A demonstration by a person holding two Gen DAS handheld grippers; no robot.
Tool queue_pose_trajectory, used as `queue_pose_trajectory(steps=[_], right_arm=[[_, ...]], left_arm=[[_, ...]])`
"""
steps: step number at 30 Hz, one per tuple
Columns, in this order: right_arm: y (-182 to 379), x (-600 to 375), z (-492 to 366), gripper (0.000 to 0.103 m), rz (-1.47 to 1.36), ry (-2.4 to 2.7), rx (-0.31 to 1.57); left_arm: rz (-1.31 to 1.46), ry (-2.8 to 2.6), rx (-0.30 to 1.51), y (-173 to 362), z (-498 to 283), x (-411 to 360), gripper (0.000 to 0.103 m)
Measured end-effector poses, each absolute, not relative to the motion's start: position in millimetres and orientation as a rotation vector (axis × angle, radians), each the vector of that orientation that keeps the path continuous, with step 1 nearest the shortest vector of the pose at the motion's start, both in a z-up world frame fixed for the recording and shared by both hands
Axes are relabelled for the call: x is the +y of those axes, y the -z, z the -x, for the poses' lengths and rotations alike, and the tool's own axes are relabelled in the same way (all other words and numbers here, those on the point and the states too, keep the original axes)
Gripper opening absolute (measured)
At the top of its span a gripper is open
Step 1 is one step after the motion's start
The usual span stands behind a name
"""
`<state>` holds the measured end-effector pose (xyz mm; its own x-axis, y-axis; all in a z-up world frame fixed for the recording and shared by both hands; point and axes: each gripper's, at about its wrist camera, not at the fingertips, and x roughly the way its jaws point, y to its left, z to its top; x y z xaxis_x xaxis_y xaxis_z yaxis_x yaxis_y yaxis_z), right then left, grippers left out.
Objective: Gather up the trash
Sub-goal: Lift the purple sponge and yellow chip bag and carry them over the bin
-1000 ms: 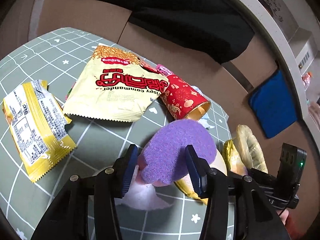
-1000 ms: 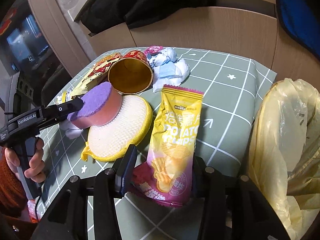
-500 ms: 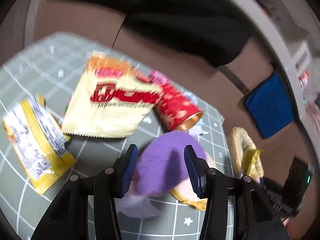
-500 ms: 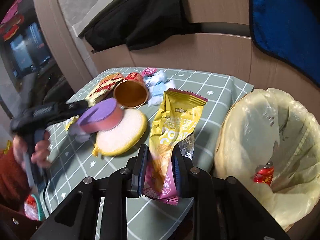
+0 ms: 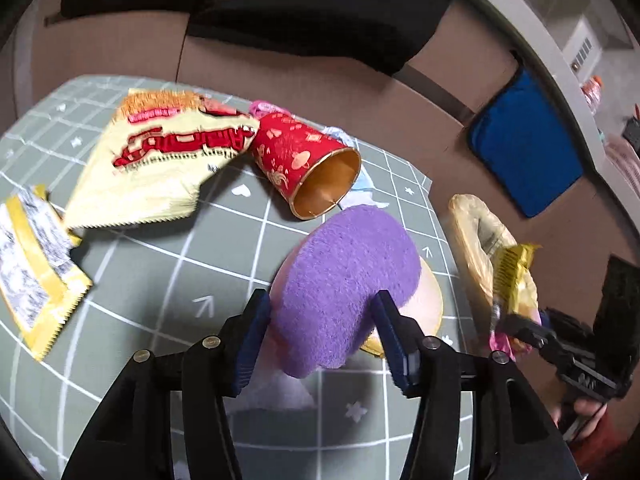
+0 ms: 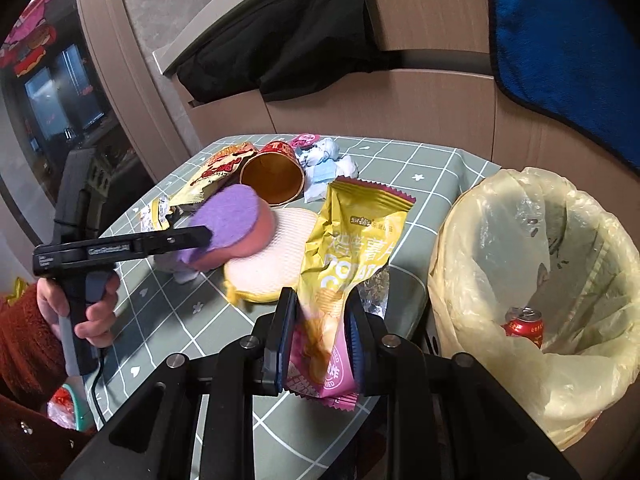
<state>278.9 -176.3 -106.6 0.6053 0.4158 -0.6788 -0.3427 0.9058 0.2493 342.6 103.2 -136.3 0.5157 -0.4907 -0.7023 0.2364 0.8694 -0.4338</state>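
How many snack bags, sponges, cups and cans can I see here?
Snack bags: 3 (chips bag, cream bag, yellow wrapper)
Sponges: 2 (purple sponge, white sponge)
Cups: 1 (red cup)
Cans: 1 (red can, in the bin)
Total: 7

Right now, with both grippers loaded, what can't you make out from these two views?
- Tissue under the purple sponge: hidden by sponge and left gripper in both views.
- Left pads' contact on the sponge as the jaws open: unclear in the left view.
- Bin bag bottom: only a red can shows in the right view; folds hide the rest.
- Chip bag lower end: covered by the right gripper.
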Motion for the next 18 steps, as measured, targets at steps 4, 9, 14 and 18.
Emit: queue_pose_trajectory(steps=[4, 9, 14, 18], right_arm=[[103.7, -180.3, -273.0, 0.023, -0.086, -0.431, 0.796], [102.7, -186.5, -268.4, 0.023, -0.096, -0.422, 0.788], [100.6, -187.8, -266.3, 0.023, -0.104, -0.420, 0.781], [95.1, -186.4, -262.5, 0.023, -0.096, -0.421, 0.765]], left_arm=[[0.347, 0.467, 0.966, 141.1, -354.8, 100.7, 0.060], [0.424, 0.443, 0.998, 144.3, -360.9, 98.5, 0.059], [0.397, 0.393, 0.955, 131.0, -348.7, 89.1, 0.036], [0.281, 0.339, 0.828, 101.5, -322.8, 85.2, 0.029]])
